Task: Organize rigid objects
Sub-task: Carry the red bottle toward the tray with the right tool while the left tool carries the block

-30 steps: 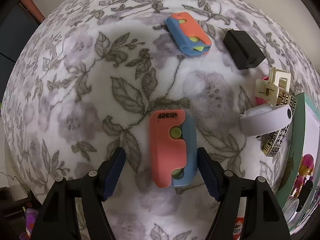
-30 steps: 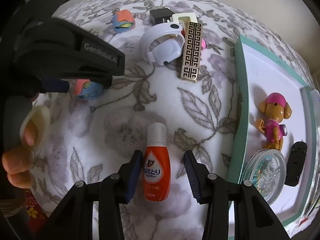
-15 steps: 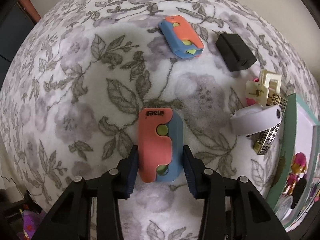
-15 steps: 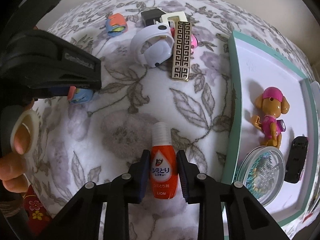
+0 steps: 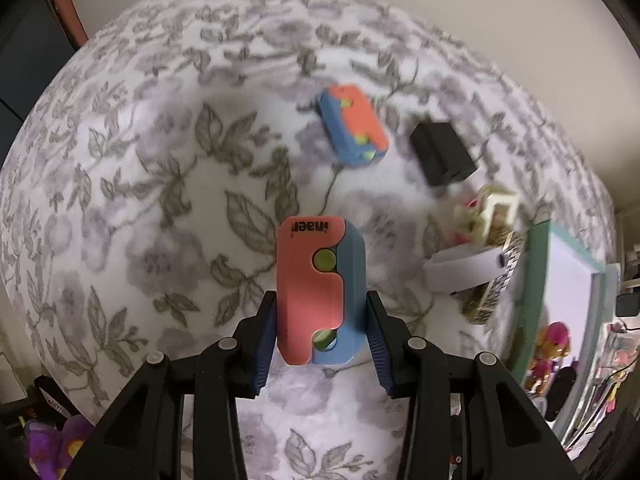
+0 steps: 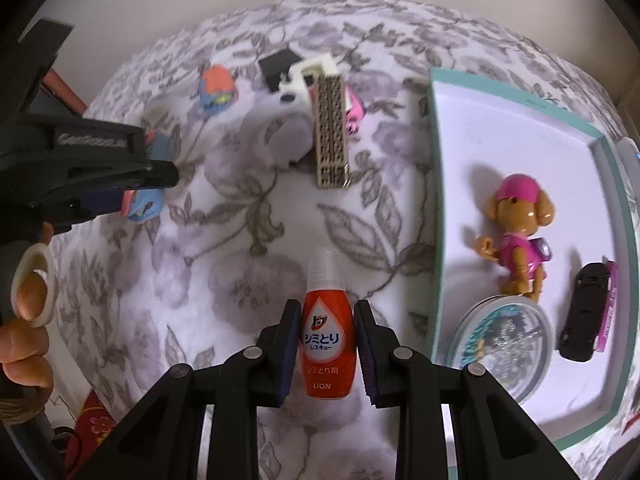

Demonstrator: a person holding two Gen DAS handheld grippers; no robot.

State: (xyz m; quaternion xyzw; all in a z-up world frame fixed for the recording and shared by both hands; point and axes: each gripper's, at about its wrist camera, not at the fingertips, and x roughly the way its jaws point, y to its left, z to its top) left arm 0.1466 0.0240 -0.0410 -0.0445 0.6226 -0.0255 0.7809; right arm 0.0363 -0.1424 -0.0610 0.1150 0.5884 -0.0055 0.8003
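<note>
Left wrist view: the left gripper (image 5: 320,332) is clamped on a coral-and-blue case (image 5: 320,292), its blue pads pressing both long sides, above the floral cloth (image 5: 160,200). A second coral-and-blue case (image 5: 352,130) lies farther off on the cloth, with a black block (image 5: 442,154) just beside it to the right. Only the left edge of the teal-rimmed tray (image 5: 530,280) shows here, at the right of the frame; the items near it are blurred.

Right wrist view: the right gripper (image 6: 326,344) is pinched on an orange bottle (image 6: 328,340), pads against both sides, cap pointing away from the camera. This view shows the tray (image 6: 438,200) in full: inside lie a dog figure (image 6: 518,236), a round clear-lidded tin (image 6: 504,340) and a black toy car (image 6: 584,316). A patterned gold bar (image 6: 330,132) lies on the cloth between the tray and a white curved object (image 6: 288,140). The left gripper (image 6: 136,176) appears from the side, the first case (image 6: 146,204) partly hidden in its grip. A person's hand (image 6: 24,320) shows at the left edge.
</note>
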